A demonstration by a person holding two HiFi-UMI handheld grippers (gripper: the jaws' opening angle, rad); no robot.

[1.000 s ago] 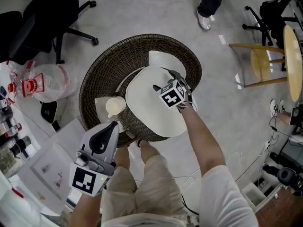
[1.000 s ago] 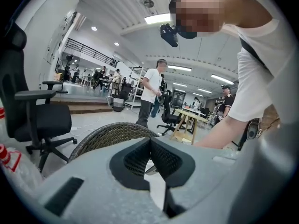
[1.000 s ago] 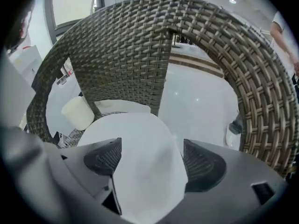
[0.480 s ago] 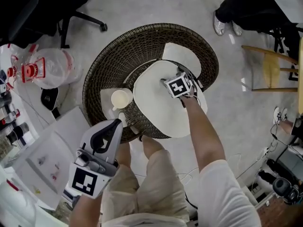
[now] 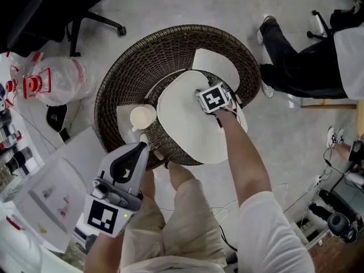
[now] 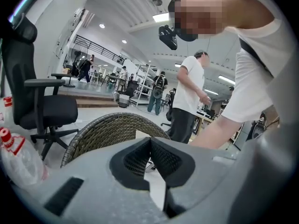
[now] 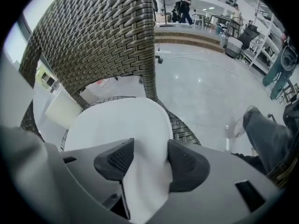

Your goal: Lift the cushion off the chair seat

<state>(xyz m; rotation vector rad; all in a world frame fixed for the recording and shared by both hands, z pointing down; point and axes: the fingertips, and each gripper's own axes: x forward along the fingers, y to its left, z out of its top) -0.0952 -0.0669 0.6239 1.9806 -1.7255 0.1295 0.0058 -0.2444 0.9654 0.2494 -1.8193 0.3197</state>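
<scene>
A round white cushion (image 5: 182, 124) lies on the seat of a dark wicker chair (image 5: 142, 67). My right gripper (image 5: 208, 96) points steeply down at the cushion's far right edge. In the right gripper view its jaws are closing, and a bunched fold of the cushion (image 7: 121, 125) sits pinched between the right gripper's (image 7: 150, 154) two pads. My left gripper (image 5: 139, 149) hangs near my knees, off the chair's near left rim. The left gripper's (image 6: 150, 141) pads meet at the tips with nothing between them, and the chair's woven rim (image 6: 107, 127) shows beyond.
A second white pad (image 5: 219, 67) leans against the chair back. A pale round cup (image 5: 142, 118) rests on a white square at the seat's left. A black office chair (image 5: 62, 10), a clear plastic jug (image 5: 54, 81) and a standing person's legs (image 5: 296, 56) surround the chair.
My right gripper has sunk onto the cushion's far edge and closed on a fold of it. A person has walked in at the upper right. My left gripper stays put.
</scene>
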